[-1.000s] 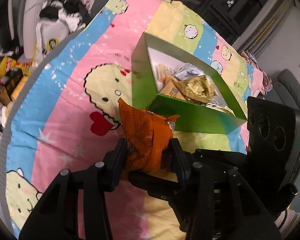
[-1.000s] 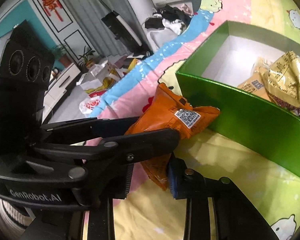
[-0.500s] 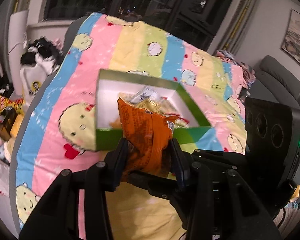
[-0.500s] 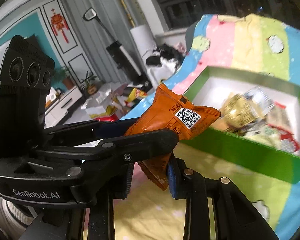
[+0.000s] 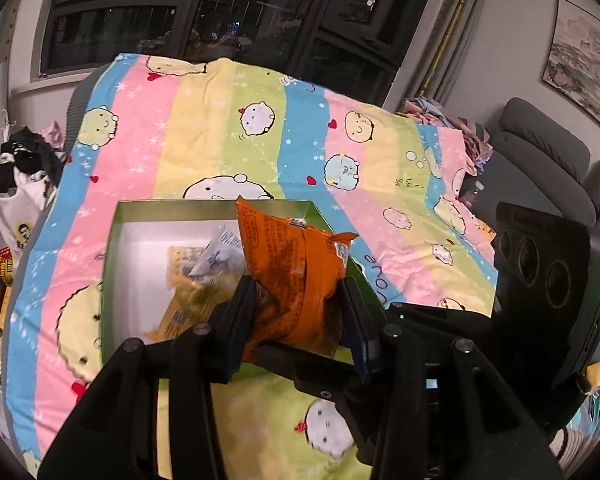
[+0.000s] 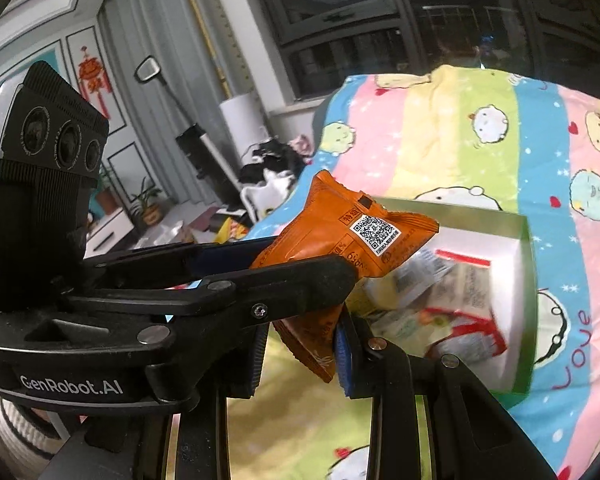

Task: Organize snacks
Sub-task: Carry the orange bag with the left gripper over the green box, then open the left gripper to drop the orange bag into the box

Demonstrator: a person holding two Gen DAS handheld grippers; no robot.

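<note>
From the left wrist, the left gripper [image 5: 300, 320] was clenched on the lower half of the orange snack packet [image 5: 296, 272], one finger at each side of it. The packet stood tilted, its long axis running up and away from the fingers, its top edge over the near part of the green box [image 5: 112, 248]. The box lay straight ahead and below on the striped cartoon blanket [image 5: 220, 128], open, with other wrapped snacks [image 5: 204, 268] blurred inside.

From the right wrist, the right gripper [image 6: 300, 352] was pinching the packet's lower corner, while the left gripper's fingers [image 6: 292, 280] crossed in from the left and held its middle. The packet's coded end pointed toward the box, which lay ahead and to the right. Both grippers were equally near, so the drop probably needed only a short carry forward.
</note>
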